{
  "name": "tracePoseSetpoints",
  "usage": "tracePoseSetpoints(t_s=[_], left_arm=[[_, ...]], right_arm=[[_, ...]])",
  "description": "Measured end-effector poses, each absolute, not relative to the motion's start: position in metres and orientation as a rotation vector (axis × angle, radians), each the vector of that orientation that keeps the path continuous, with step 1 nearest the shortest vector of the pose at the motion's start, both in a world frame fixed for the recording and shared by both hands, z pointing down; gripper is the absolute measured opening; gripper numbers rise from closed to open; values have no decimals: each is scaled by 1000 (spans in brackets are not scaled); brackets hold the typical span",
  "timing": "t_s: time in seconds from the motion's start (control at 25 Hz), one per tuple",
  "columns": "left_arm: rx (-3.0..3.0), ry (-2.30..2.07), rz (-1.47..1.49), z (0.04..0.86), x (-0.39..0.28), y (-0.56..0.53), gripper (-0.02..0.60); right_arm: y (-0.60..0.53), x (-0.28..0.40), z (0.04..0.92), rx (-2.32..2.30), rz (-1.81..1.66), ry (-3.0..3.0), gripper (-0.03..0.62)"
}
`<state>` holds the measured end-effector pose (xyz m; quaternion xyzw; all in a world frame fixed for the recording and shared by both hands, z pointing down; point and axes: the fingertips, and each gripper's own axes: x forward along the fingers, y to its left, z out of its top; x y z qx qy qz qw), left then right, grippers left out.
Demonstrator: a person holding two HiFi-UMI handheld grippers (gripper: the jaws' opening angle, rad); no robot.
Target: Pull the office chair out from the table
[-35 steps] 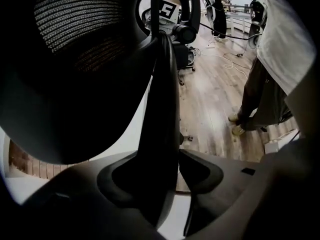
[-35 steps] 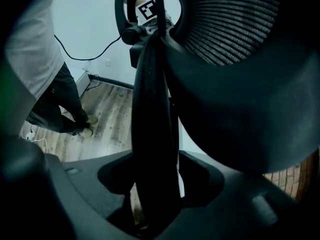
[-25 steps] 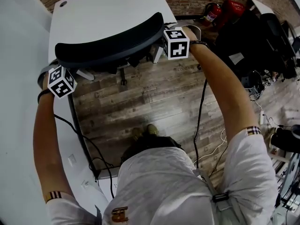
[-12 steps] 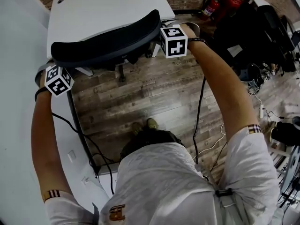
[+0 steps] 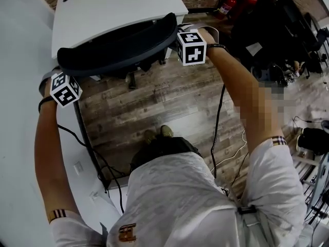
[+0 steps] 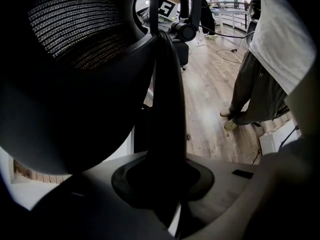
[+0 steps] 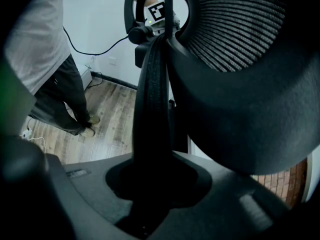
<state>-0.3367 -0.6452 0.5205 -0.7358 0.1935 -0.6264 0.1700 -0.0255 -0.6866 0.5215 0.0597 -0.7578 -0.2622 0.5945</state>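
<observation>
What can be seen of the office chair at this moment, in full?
The office chair is dark and is seen from above and behind. Its curved backrest has a smooth rim and a ribbed mesh panel. In the head view the backrest overlaps the edge of the white table, and part of the base shows below it over the wood floor. The left gripper and right gripper have their jaws closed on the rim, one at each end. The seat is hidden.
</observation>
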Motion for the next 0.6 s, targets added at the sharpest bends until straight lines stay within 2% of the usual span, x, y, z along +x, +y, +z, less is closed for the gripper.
tracePoseSetpoints(t_s=[0.6], left_arm=[[-2080,580,-1793,522,-328,-574,71]], right_arm=[[-620,-13,524,128,-610,-1763,97]])
